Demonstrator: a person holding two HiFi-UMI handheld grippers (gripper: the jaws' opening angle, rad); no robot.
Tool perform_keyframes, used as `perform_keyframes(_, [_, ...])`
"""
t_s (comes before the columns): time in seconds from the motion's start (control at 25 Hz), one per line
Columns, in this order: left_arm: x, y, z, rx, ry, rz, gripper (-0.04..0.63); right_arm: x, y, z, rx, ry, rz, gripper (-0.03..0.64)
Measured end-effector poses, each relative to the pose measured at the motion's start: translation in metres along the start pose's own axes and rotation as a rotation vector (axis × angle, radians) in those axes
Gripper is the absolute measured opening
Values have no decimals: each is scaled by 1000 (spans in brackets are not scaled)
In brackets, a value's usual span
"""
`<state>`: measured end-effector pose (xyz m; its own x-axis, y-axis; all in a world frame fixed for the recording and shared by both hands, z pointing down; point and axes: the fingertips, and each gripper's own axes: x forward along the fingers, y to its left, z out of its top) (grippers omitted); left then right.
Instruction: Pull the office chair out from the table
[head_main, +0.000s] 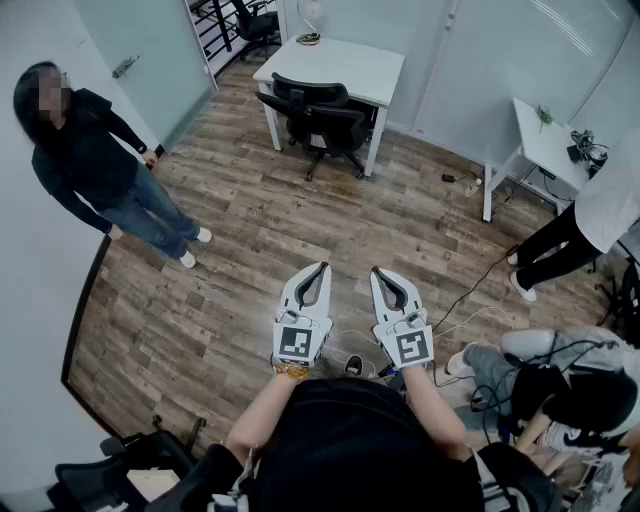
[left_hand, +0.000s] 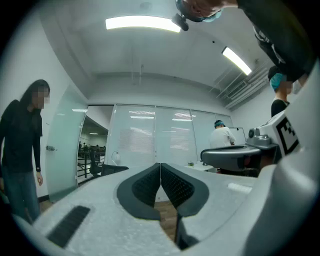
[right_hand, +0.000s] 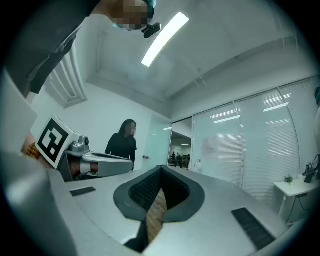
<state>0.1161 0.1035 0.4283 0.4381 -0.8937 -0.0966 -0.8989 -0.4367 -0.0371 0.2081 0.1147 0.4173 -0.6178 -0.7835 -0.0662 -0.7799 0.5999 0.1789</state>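
Black office chair (head_main: 320, 115) at table (head_main: 350, 62), clear only in head view | left claw (head_main: 324, 266), right claw (head_main: 376, 270) closed

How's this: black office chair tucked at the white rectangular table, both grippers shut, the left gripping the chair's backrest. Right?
Wrong on the grip: the left gripper view shows the left gripper shut on nothing, far short of the black office chair. The chair is tucked at the white rectangular table; the right gripper is shut too.

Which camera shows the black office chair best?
The head view: the whole office chair shows, pushed up to the white table. The left gripper view gives only a dark sliver, perhaps it; the right gripper view shows none.
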Motion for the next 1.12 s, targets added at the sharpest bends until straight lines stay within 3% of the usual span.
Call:
perform_keyframes(0.48, [30,78,-10,-9,0,-58,18,80,16,-9,-33,30,-11,6])
perform_keyframes(0.8, [80,106,-17,-22,-13,-53,18,129,-10,-20,-35,51,-16,6])
perform_keyframes(1.12, [169,138,-38,-3,23,-15,18,204,-80,-51,-41,35,22,6])
